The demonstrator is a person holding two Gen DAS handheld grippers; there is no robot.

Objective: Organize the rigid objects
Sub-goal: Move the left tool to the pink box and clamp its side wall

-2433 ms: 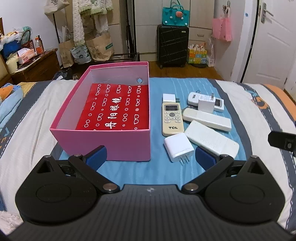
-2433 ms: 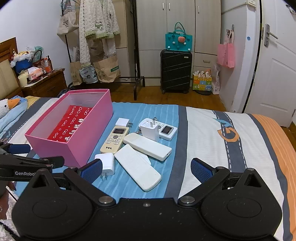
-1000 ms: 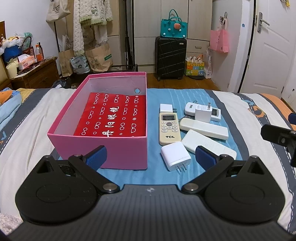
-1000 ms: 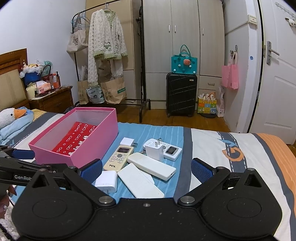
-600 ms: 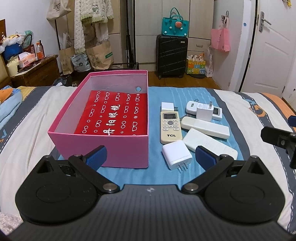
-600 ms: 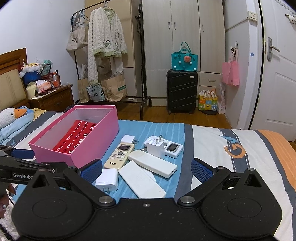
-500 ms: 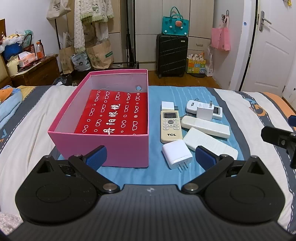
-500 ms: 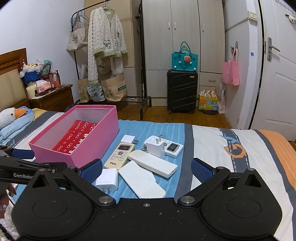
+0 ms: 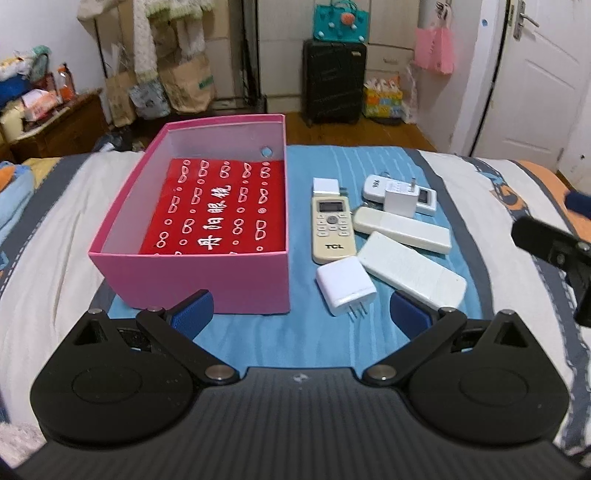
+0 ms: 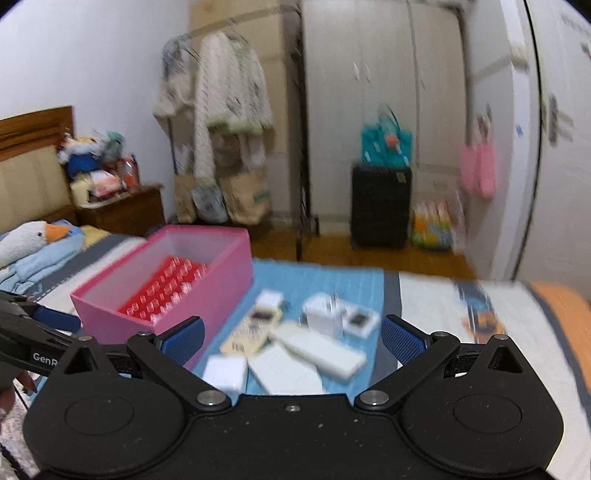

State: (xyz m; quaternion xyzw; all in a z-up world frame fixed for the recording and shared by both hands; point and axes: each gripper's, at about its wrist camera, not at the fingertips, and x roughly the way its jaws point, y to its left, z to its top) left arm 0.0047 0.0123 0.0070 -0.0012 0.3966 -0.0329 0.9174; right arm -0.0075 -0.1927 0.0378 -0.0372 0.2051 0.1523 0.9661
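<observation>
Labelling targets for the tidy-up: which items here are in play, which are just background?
In play:
pink box
TCL remote
white charger
two white slabs
upright plug adapter
small white cube

Background:
black suitcase
teal bag
pink bag
goose plush

L gripper (image 9: 301,312) and R gripper (image 10: 291,336) both hovering w/ jaws spread wide, nothing sitting btwn the pads.

Home bedroom: bed (image 9: 480,177), wardrobe (image 10: 388,92), clothes rack (image 10: 229,96).
</observation>
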